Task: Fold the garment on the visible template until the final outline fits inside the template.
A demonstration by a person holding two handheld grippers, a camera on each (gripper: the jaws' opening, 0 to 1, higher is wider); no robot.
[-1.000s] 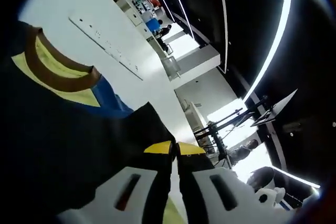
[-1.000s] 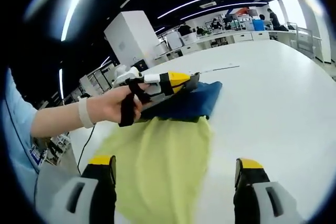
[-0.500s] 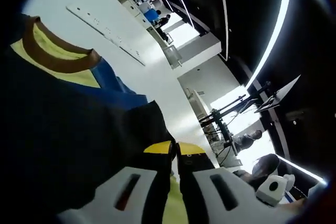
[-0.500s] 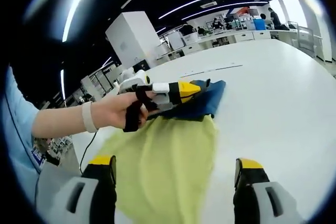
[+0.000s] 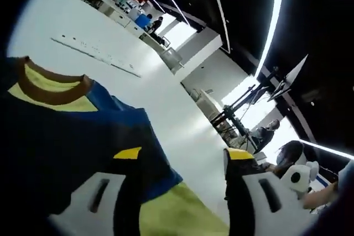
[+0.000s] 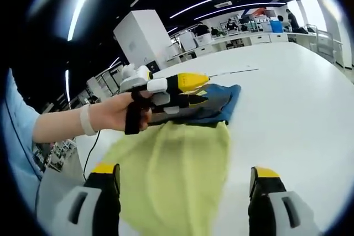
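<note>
The garment lies on the white table. Its dark blue folded part carries a brown collar with yellow inside. A yellow-green stretch of fabric lies beyond the fold. My left gripper is open, its jaws standing apart over the blue edge with nothing between them. In the right gripper view a hand holds that left gripper over the blue part, with the yellow-green fabric spread in front. My right gripper is open above that fabric, touching nothing.
A thin white strip lies on the table beyond the garment, also visible as a strip in the right gripper view. Bare tabletop extends to the right. Desks, stands and people fill the room's background.
My left gripper was shut on the dark fabric and has now opened and let it go. The blue fold has settled onto the table. The right gripper has barely moved.
</note>
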